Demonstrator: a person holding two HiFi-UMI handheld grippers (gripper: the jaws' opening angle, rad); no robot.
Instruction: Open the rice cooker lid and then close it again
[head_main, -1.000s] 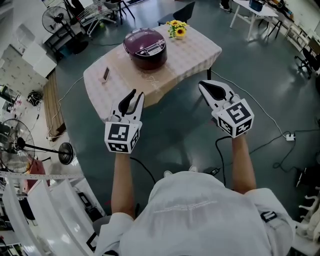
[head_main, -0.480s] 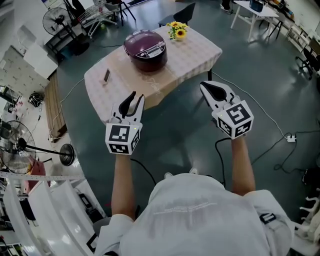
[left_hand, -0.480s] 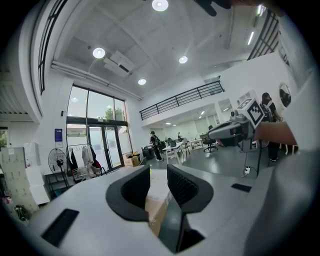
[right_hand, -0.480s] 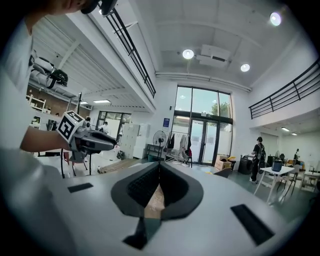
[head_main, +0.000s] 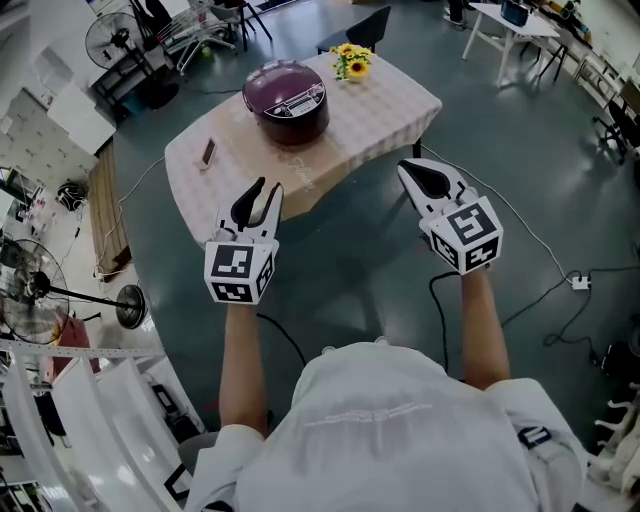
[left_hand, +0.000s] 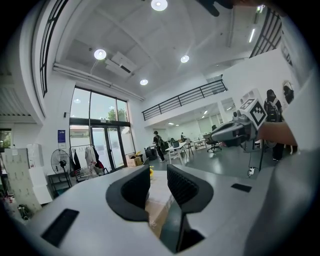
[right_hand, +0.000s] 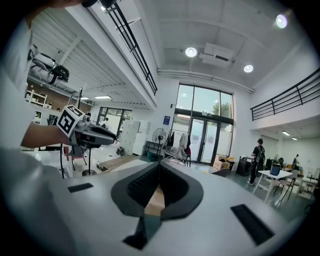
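The dark maroon rice cooker (head_main: 286, 98) stands with its lid down on the far half of a table with a pale checked cloth (head_main: 385, 112). Both grippers hover over the floor on the near side of the table and touch nothing. My left gripper (head_main: 257, 192) points at the table's front left; its jaws stand apart with nothing between them (left_hand: 158, 176). My right gripper (head_main: 416, 172) is off the table's right corner. In the right gripper view its two pads meet at the tips (right_hand: 159, 167), empty.
A small pot of yellow flowers (head_main: 352, 60) sits behind the cooker and a flat dark device (head_main: 208, 152) lies near the table's left edge. Floor cables and a white power strip (head_main: 578, 281) lie to the right. A fan base (head_main: 130, 305) and wooden boards (head_main: 105, 210) are to the left.
Both grippers stay in about the same place before the table; the right one has edged slightly sideways. Nothing was taken hold of or let go.
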